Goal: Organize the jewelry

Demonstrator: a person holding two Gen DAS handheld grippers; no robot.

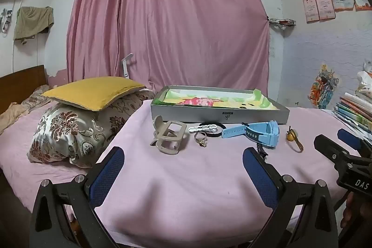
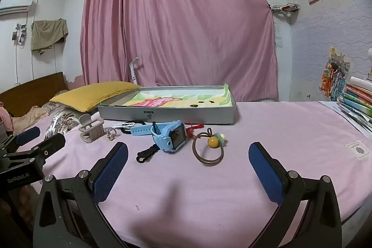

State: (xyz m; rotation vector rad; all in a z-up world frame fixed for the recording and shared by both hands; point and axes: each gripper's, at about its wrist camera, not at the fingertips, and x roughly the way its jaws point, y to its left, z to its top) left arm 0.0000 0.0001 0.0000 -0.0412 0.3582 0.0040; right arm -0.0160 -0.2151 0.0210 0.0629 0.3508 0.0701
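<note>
A grey box [image 1: 218, 112] [image 2: 167, 113] with a colourful lining stands open on the pink cloth. In front of it lie a beige hair claw [image 1: 169, 137] [image 2: 91, 129], a ring [image 1: 200, 137] [image 2: 112, 133], a black hair tie with a white clip [image 1: 210, 127] [image 2: 124, 125], a blue watch [image 1: 255, 133] [image 2: 168, 136] and a brown hair tie with a yellow bead [image 1: 293, 135] [image 2: 210, 147]. My left gripper [image 1: 183, 163] is open and empty, short of the claw and ring. My right gripper [image 2: 188, 160] is open and empty, short of the watch and brown tie.
A yellow pillow [image 1: 93, 91] lies on patterned pillows [image 1: 69, 131] at the left. A stack of books [image 1: 355, 108] [image 2: 358, 99] sits at the right edge. A pink curtain [image 1: 167, 15] hangs behind. A small white label [image 2: 358, 150] lies on the cloth.
</note>
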